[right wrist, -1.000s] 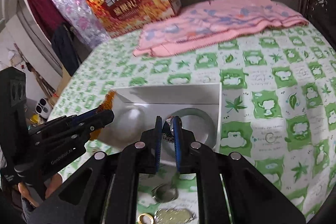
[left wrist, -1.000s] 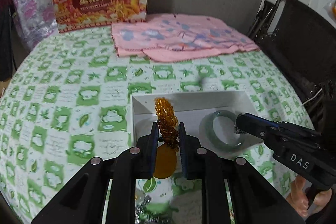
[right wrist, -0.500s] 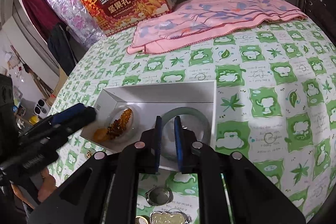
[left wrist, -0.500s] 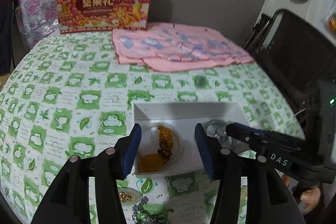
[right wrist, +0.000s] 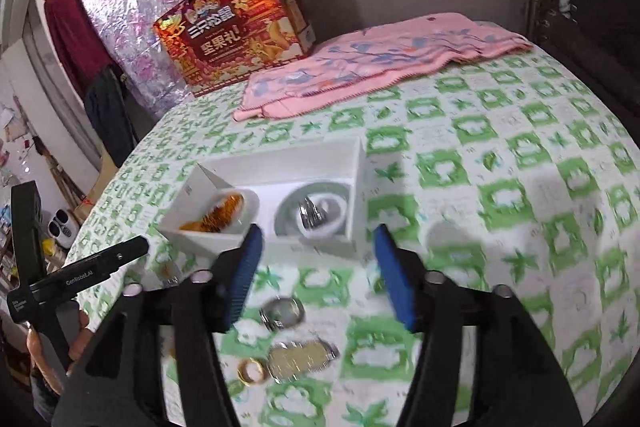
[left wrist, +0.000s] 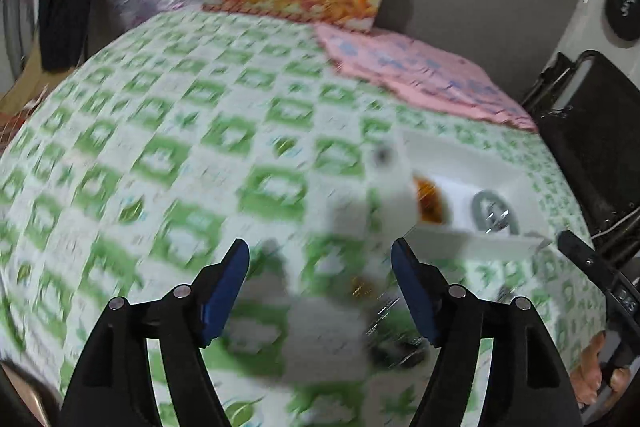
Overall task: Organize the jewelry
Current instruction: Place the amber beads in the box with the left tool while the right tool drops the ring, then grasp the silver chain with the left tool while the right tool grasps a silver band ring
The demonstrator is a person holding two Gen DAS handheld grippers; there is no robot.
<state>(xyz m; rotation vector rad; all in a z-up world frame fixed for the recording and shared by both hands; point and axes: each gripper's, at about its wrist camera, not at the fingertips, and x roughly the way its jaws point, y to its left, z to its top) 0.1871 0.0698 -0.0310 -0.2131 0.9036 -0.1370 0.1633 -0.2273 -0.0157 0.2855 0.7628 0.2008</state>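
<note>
A white box (right wrist: pixel 360 187) sits on the green-checked tablecloth. An amber bead bracelet (right wrist: pixel 216 215) lies in its left half. A green bangle (right wrist: pixel 286 205) with a silver piece (right wrist: pixel 312 217) inside it lies in the right half. My right gripper (right wrist: pixel 318 267) hangs open just in front of the box, with nothing between its fingers. My left gripper (left wrist: pixel 320 283) is open over bare cloth, left of the box (left wrist: pixel 468 239). This view is blurred. Loose pieces lie near me: a silver ring-shaped piece (right wrist: pixel 282 313), a gold oval piece (right wrist: pixel 300 355) and a gold ring (right wrist: pixel 252 371).
A red gift box (right wrist: pixel 236 35) and a folded pink cloth (right wrist: pixel 372 59) sit at the far side of the table. A black chair (left wrist: pixel 592 131) stands to the right. A person's hand (right wrist: pixel 36 347) holds the left gripper's handle near the table's left edge.
The left gripper let the amber bracelet go into the box, opened and swung away left. The right gripper opened, left the silver piece inside the bangle and drew back.
</note>
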